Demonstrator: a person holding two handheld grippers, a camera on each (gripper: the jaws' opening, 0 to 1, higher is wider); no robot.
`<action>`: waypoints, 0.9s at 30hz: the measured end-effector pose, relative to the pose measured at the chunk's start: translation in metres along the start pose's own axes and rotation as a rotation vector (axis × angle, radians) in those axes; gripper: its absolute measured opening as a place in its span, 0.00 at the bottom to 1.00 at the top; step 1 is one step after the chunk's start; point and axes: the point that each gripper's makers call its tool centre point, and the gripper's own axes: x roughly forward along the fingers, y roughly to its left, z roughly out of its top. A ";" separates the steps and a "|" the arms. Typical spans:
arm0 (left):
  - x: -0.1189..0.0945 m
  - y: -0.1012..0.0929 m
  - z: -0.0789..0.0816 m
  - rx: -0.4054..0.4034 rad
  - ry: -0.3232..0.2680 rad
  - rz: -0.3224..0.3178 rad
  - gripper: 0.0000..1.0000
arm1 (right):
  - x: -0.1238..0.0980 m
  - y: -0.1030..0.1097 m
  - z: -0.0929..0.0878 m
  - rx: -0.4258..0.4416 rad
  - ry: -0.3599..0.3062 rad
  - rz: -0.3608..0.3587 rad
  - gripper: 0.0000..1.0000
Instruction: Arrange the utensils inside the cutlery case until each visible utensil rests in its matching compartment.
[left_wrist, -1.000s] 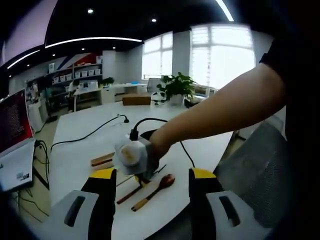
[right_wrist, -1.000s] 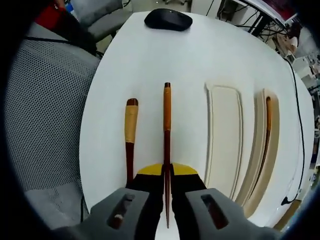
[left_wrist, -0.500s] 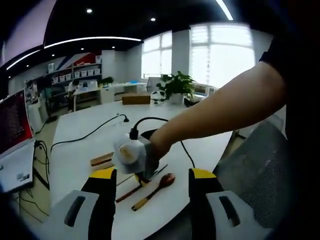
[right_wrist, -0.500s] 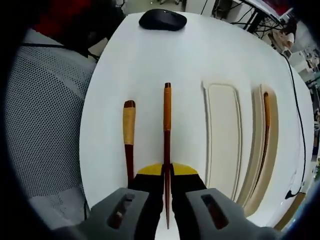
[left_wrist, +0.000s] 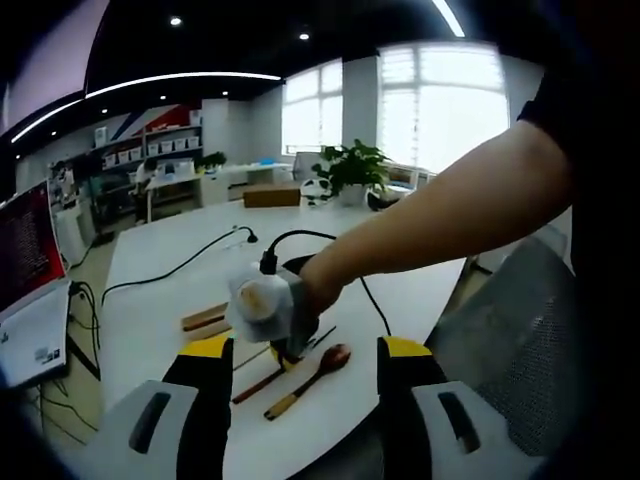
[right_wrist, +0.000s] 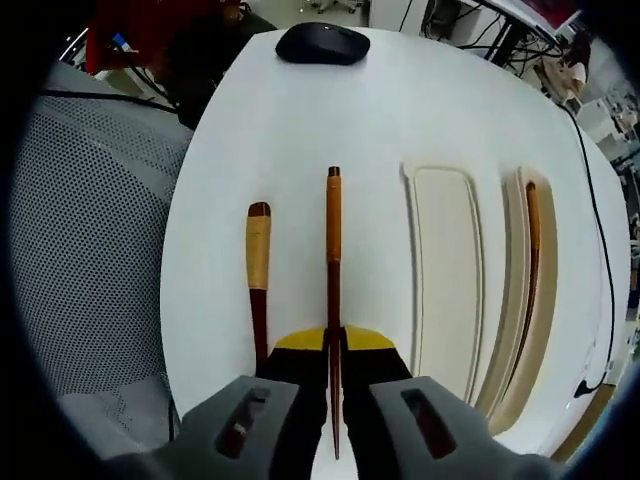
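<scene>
Right gripper (right_wrist: 334, 345): jaws clamped on chopstick (right_wrist: 333, 250), lifted over table (right_wrist: 300, 120).
Left gripper (left_wrist: 304, 375): jaws apart, empty, held back.
Cutlery case (right_wrist: 470, 270): one chopstick (right_wrist: 531, 250) seated in far slot; wide compartment bare.
Spoon (right_wrist: 259, 270): on table beside case, not yet placed.
Mouse (right_wrist: 322, 44): far edge, clear of path.

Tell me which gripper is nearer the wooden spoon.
Right. The right gripper sits right beside the wooden spoon on the table; the left gripper hangs back, open.
</scene>
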 end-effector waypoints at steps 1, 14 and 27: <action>0.000 0.000 0.000 0.000 -0.001 0.000 0.59 | 0.000 0.000 0.000 0.000 -0.002 0.002 0.01; 0.000 -0.001 0.000 0.000 0.000 -0.005 0.59 | 0.000 0.000 0.000 0.018 -0.012 0.002 0.01; 0.000 -0.001 0.001 -0.002 -0.009 -0.004 0.59 | 0.000 0.000 0.000 0.011 -0.031 0.001 0.01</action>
